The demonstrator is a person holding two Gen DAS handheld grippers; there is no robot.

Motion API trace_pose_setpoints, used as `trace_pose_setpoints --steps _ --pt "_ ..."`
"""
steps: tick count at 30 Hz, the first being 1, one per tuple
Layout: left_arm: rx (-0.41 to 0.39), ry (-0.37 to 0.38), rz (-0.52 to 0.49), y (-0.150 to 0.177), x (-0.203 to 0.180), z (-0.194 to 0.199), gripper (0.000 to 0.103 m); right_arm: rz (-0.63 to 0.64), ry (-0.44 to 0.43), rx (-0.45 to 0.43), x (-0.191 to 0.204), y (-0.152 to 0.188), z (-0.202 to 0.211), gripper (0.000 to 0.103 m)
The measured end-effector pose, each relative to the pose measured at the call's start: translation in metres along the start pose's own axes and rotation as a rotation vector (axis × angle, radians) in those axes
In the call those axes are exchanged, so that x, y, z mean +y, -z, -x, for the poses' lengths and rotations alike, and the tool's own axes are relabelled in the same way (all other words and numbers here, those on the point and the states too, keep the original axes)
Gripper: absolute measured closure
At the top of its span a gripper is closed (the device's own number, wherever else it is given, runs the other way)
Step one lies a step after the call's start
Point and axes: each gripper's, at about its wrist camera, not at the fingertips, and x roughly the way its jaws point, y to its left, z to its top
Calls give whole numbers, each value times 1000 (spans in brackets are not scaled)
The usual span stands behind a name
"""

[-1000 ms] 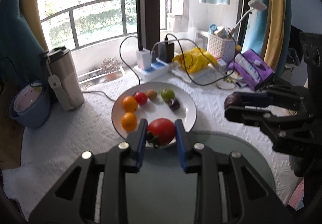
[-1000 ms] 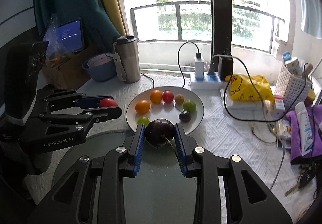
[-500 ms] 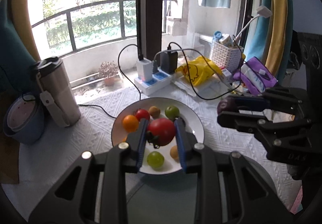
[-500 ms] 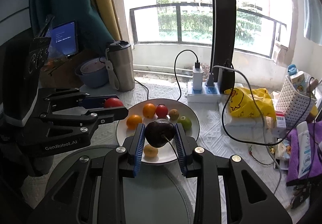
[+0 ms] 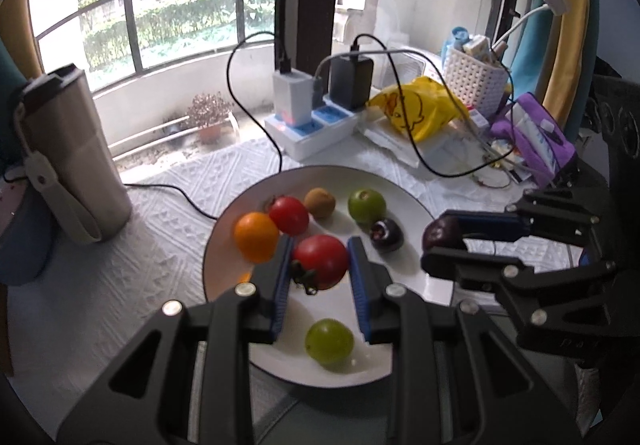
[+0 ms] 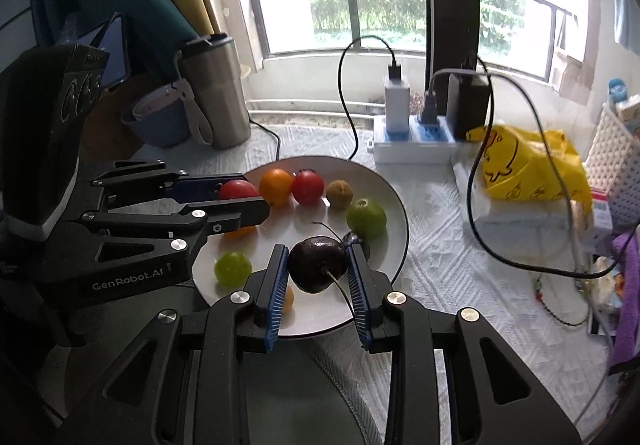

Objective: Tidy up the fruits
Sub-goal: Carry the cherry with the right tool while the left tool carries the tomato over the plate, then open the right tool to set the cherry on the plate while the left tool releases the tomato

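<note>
My left gripper [image 5: 319, 263] is pinching a red tomato [image 5: 320, 260] between its blue pads, green calyx turned toward the camera, held above the near-middle of the white plate [image 5: 416, 205]. My right gripper [image 6: 318, 265] is clamped on a dark cherry [image 6: 318, 263], its stem trailing down toward the camera, hanging over the near side of the same plate [image 6: 394, 205]. From the left wrist view the right gripper [image 5: 444, 245] shows side-on at the plate's right edge with the cherry [image 5: 442, 233] at its tips; from the right wrist view the left gripper [image 6: 244, 201] comes in from the left with the tomato [image 6: 238, 189] at its tips

On the plate: orange [image 5: 256, 237] at left, second red tomato [image 5: 289, 215] touching it, brownish kiwi-like fruit [image 5: 319, 202] just beside that, green fruit [image 5: 366, 205] further right, another dark cherry [image 5: 386, 235] near the green one. Green grape-like fruit [image 5: 329, 341] on the near part of the plate. Small yellow-orange fruit [image 6: 288, 299] half hidden behind my right gripper's left pad, can't tell what kind

Plate sits on a white textured cloth [image 5: 120, 269]. Steel tumbler [image 6: 216, 93] with strap stands well left of the plate, blue bowl [image 6: 160, 121] just beside it. White power strip [image 5: 308, 129] with chargers behind the plate, yellow bag [image 5: 416, 109] and white basket [image 5: 474, 83] to the right
</note>
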Motion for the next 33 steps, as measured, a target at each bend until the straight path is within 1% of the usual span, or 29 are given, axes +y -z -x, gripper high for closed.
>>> trace_pose_setpoints --steps 8,14,20,27,33 --pt "26 7 7 3 3 -15 75 3 -3 36 -1 6 -21 71" --pt "44 0 5 6 2 -21 75 0 16 54 -3 9 -29 71" --pt "55 -3 11 9 2 -25 75 -1 17 69 -3 12 -35 71" --pt "68 0 22 10 4 -27 74 -5 19 71 -3 12 -35 71" --pt "56 8 29 8 3 -21 74 -11 34 73 -4 10 -33 71"
